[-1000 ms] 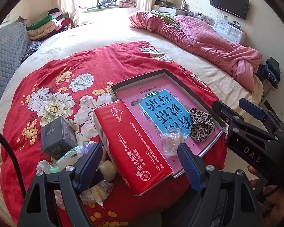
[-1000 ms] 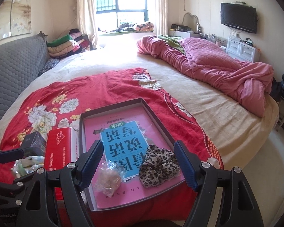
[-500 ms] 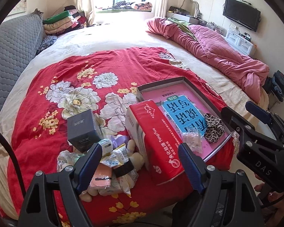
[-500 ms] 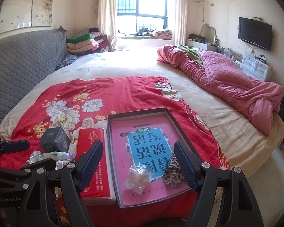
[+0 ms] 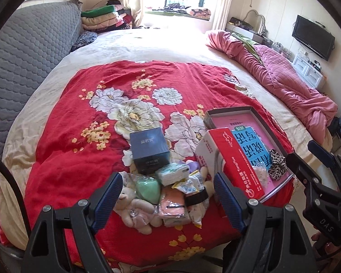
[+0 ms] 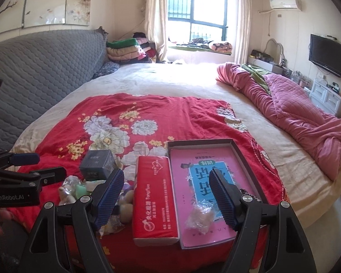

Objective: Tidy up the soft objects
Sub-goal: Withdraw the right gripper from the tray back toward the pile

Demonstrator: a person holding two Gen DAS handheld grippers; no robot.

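Lying heaped on the red floral bedspread (image 5: pixel 84 159), near its front edge: a pile of soft objects (image 5: pixel 168 193). Includes a mint-green heart-shaped piece (image 5: pixel 147 187), a small plush bear (image 5: pixel 136 209), a pale tissue packet (image 5: pixel 171 174), a peach-coloured wrapped piece (image 5: pixel 172 204) and several crinkled plastic wrappers. Backed by a dark cube-shaped box (image 5: pixel 150 151), touching the pile's far side. Bordered on the right by a red tissue pack (image 6: pixel 154 195), lying lengthwise just beside the pile and pressed against the left wall of a shallow tray (image 6: pixel 245 157).

Tray contents: a pink book with a blue cover panel (image 6: pixel 197 175), lying flat and filling the floor of the tray; on top of it, at the near end, a clear crumpled plastic packet (image 6: pixel 200 216) and a leopard-print scrunchie (image 5: pixel 276 163), side by side. Scrunchie mostly hidden behind a finger in the right wrist view.

Left gripper (image 5: pixel 167 199): fingers spread wide, nothing between them, hovering over the pile without contact. Right gripper (image 6: pixel 166 195): fingers likewise spread wide and empty, framing the tissue pack and the tray's near end from above, apart from both.

Further out: cream bed sheet (image 6: pixel 170 79), rumpled pink quilt (image 6: pixel 295 109) along the right side, grey quilted headboard (image 6: pixel 34 68) on the left, folded blankets (image 6: pixel 125 50) stacked near the window (image 6: pixel 195 11), wall-mounted television (image 6: pixel 327 54) on the right.
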